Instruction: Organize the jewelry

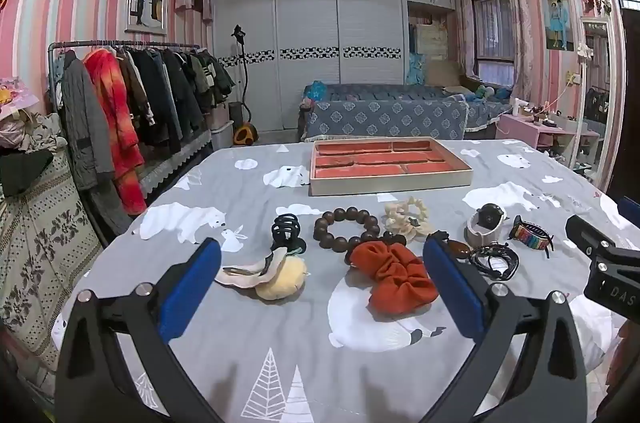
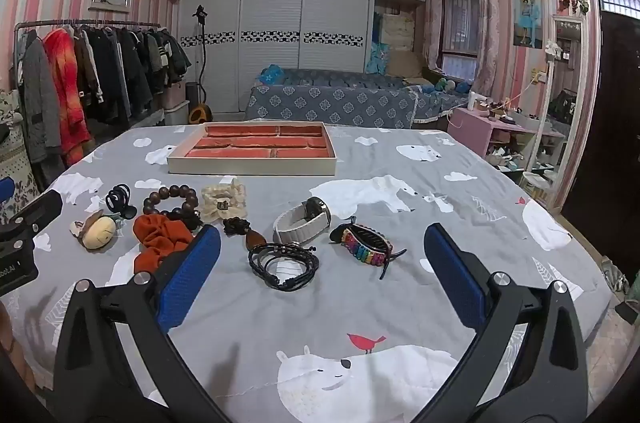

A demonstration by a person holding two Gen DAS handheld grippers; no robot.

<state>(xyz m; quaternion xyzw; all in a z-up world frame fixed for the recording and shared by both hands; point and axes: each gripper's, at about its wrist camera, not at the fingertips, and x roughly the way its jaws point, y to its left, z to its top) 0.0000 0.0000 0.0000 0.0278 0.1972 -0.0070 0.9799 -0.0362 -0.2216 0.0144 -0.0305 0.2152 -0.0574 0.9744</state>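
A beige tray with red compartments (image 1: 390, 185) (image 2: 252, 167) sits at the far side of the table. Nearer lie an orange scrunchie (image 1: 398, 277) (image 2: 160, 239), a brown bead bracelet (image 1: 346, 229) (image 2: 172, 201), a cream scrunchie (image 1: 406, 217) (image 2: 222, 201), a black claw clip (image 1: 286, 229) (image 2: 118, 199), a yellow plush clip (image 1: 276, 277) (image 2: 98, 231), a white-strap watch (image 1: 486, 225) (image 2: 302, 219), a black cord bracelet (image 1: 494, 259) (image 2: 284, 263) and a rainbow hair clip (image 1: 530, 235) (image 2: 366, 249). My left gripper (image 1: 320, 263) is open above the scrunchie. My right gripper (image 2: 322, 247) is open above the cord bracelet.
The table wears a grey polar-bear cloth (image 1: 280, 351) (image 2: 440, 223). A clothes rack (image 1: 132, 103) stands at the left, a blue-covered bed (image 1: 384, 115) behind, and a pink side table (image 2: 488, 127) at the right. The right gripper's body (image 1: 608, 263) shows in the left wrist view.
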